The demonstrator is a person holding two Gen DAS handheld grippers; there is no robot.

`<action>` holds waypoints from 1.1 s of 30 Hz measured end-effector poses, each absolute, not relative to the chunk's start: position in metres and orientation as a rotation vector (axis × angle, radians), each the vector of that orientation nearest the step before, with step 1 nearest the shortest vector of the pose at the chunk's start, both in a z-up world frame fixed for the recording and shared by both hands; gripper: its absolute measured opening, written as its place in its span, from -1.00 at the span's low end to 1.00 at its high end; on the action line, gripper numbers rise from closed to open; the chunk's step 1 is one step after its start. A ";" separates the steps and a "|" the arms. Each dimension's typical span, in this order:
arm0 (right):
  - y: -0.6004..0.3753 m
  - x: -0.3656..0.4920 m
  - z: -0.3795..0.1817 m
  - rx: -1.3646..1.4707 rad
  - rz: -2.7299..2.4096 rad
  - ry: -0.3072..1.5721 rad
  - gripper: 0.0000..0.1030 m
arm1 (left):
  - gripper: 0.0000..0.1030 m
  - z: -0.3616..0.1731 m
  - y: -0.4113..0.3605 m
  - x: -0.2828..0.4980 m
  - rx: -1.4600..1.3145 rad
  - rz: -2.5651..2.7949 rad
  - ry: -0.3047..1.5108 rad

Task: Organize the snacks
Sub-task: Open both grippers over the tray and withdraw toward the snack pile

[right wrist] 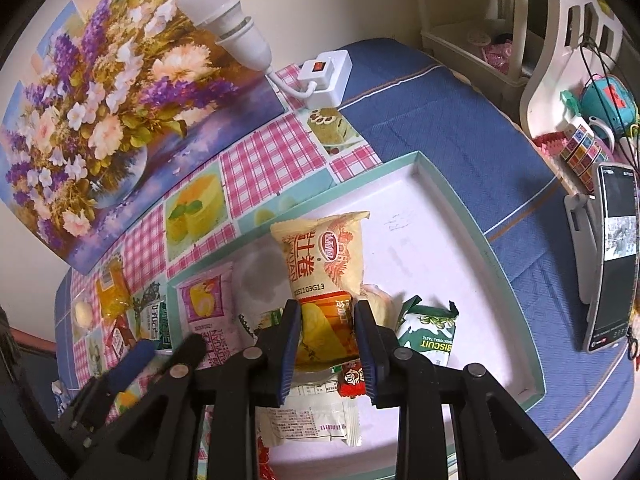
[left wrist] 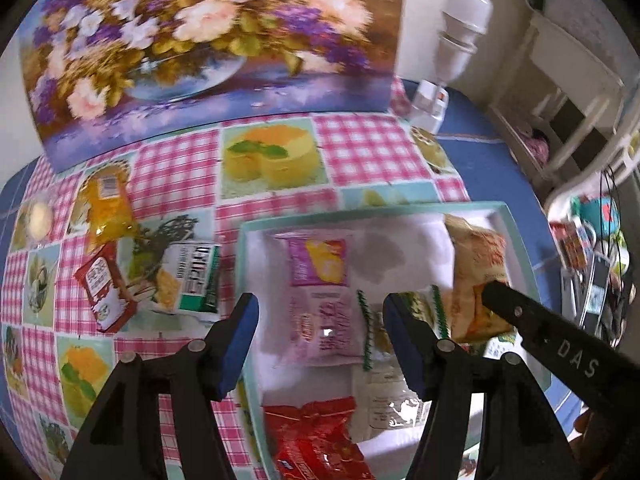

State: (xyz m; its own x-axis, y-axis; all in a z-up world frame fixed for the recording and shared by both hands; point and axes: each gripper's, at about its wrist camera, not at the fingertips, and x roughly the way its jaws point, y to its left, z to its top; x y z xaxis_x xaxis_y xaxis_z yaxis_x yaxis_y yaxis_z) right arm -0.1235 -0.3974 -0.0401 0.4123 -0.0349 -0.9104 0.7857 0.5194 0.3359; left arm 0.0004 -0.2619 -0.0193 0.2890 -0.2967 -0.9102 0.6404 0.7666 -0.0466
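Note:
A white tray with a teal rim [left wrist: 240,264] [right wrist: 440,184] lies on the checked tablecloth. My right gripper [right wrist: 328,312] is shut on an orange and yellow snack packet [right wrist: 320,256] [left wrist: 476,260] and holds it upright over the tray. My left gripper [left wrist: 320,308] stands open above a pink packet [left wrist: 320,264] [right wrist: 204,300] that lies in the tray; its pads touch nothing. Also in the tray are a red packet [left wrist: 316,440], a green biscuit packet [right wrist: 432,332] and a white packet [right wrist: 308,416].
Left of the tray, a yellow packet [left wrist: 106,208], a red packet [left wrist: 104,288] and a green and white packet [left wrist: 188,276] lie on the cloth. A flower painting [left wrist: 200,40] stands behind. A lamp bulb [right wrist: 228,20], a white socket [right wrist: 326,76] and a phone on a stand [right wrist: 612,256] are to the right.

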 end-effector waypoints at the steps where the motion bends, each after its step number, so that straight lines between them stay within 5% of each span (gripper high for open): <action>1: -0.396 -0.122 -0.041 0.883 -0.608 1.027 -0.40 | 0.28 -0.020 -0.259 0.003 0.346 -0.635 1.116; 4: -0.394 -0.118 -0.042 0.866 -0.610 1.045 -0.22 | 0.30 -0.020 -0.249 0.013 0.310 -0.593 1.118; 6: -0.393 -0.117 -0.043 0.853 -0.620 1.056 0.16 | 0.51 -0.020 -0.242 0.019 0.287 -0.565 1.117; 14: -0.391 -0.112 -0.045 0.816 -0.634 1.075 0.45 | 0.71 -0.020 -0.210 0.046 0.195 -0.459 1.110; 18: -0.389 -0.110 -0.044 0.788 -0.641 1.073 0.84 | 0.71 -0.023 -0.198 0.056 0.170 -0.420 1.118; 33: -0.385 -0.108 -0.041 0.737 -0.693 1.050 1.00 | 0.72 -0.021 -0.139 0.099 0.143 -0.299 1.122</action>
